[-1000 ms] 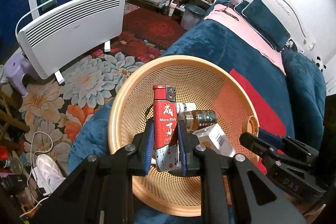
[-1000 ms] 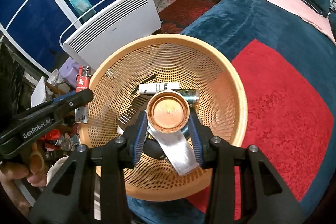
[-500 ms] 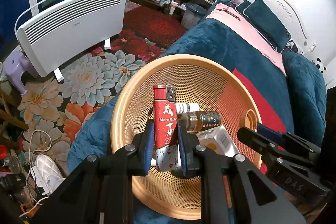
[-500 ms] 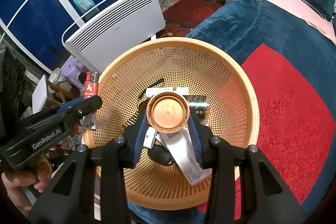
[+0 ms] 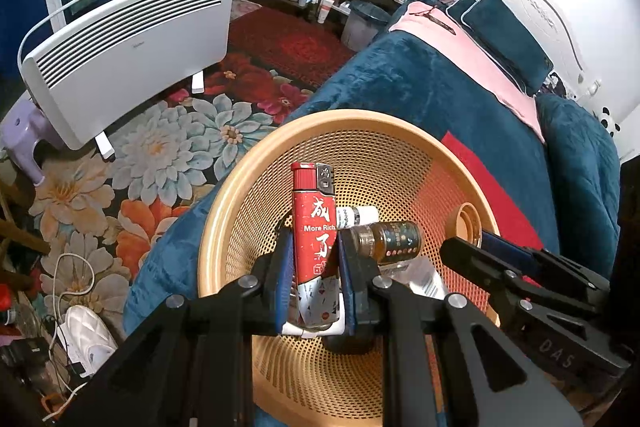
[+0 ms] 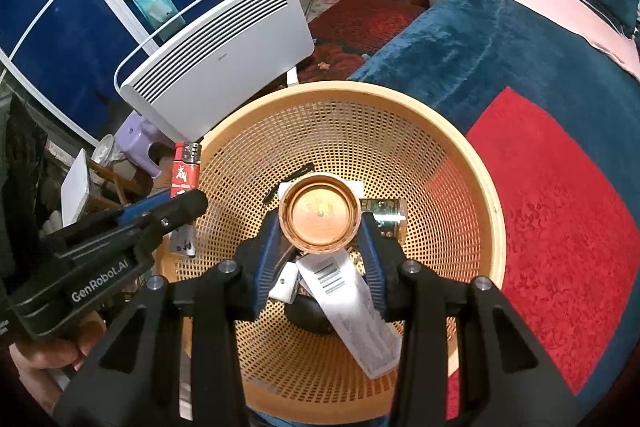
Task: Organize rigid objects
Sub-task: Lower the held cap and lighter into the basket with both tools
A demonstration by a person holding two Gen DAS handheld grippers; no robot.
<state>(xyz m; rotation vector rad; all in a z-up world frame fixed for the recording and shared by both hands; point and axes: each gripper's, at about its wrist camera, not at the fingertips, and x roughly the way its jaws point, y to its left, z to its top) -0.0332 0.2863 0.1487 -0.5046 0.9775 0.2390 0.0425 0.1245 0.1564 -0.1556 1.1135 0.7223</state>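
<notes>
My left gripper (image 5: 314, 259) is shut on a red lighter (image 5: 314, 223), held upright over the near-left side of the orange mesh basket (image 5: 248, 171). My right gripper (image 6: 320, 247) is shut on a round copper-coloured lid (image 6: 320, 213), held over the middle of the basket (image 6: 460, 163). In the basket lie a small dark glass bottle (image 5: 390, 239), a white tube (image 5: 358, 215) and a white box with a barcode (image 6: 352, 303). The lighter (image 6: 186, 171) and left gripper (image 6: 168, 211) show at the basket's left rim in the right wrist view.
The basket sits on a blue blanket (image 5: 400, 87) on a bed, beside a red cloth (image 6: 560, 211). A white panel heater (image 5: 128, 47) stands on a flowered rug (image 5: 160, 155) to the left. A purple stool (image 6: 140, 139) and clutter lie on the floor.
Both grippers have shifted slightly over the basket, with the basket now sitting lower and closer in both views. Each keeps its hold on its object.
</notes>
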